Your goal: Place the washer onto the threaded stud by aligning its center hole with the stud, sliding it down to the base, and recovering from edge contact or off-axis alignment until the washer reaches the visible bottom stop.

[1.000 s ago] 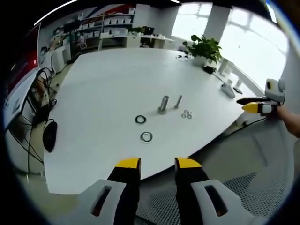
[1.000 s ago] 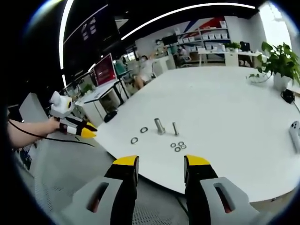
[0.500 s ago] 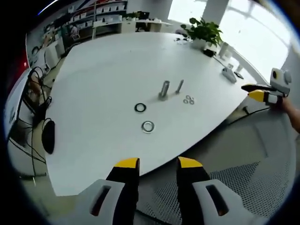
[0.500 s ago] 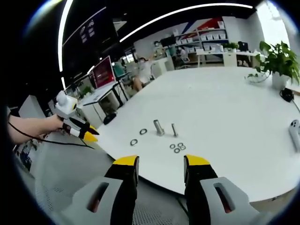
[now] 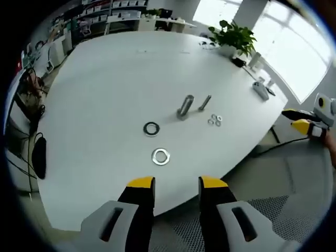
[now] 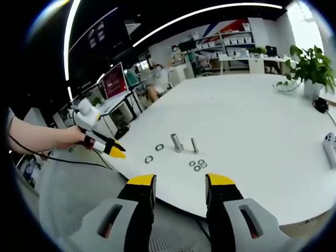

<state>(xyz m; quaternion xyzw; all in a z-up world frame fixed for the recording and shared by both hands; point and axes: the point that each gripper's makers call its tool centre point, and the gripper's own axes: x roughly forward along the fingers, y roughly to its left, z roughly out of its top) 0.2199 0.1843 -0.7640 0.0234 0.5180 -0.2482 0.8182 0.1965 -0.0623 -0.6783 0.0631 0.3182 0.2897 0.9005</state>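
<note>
Two large washers lie on the white table (image 5: 105, 79): a bright one (image 5: 160, 156) nearest me and a darker one (image 5: 151, 128) behind it. Past them stand a thick threaded stud (image 5: 184, 107) and a thin stud (image 5: 204, 103), with three small washers (image 5: 214, 121) beside them. My left gripper (image 5: 177, 184) hangs open over the table's near edge, nothing between its jaws. The right gripper view shows the same studs (image 6: 175, 143), the large washers (image 6: 149, 159) and the left gripper (image 6: 107, 148) in a hand, just off the table's rim. My right gripper (image 6: 180, 181) is open and held back from the table (image 6: 252, 105).
A potted plant (image 5: 231, 39) and a small grey device (image 5: 261, 90) sit at the table's far side. A mesh chair (image 5: 252, 226) lies below the near edge. Cables (image 5: 31, 100) hang at the left. Desks, monitors (image 6: 116, 79) and shelves stand beyond.
The left gripper has come forward and up toward the table's edge, so the washers look nearer and more from above. The right gripper has hardly moved.
</note>
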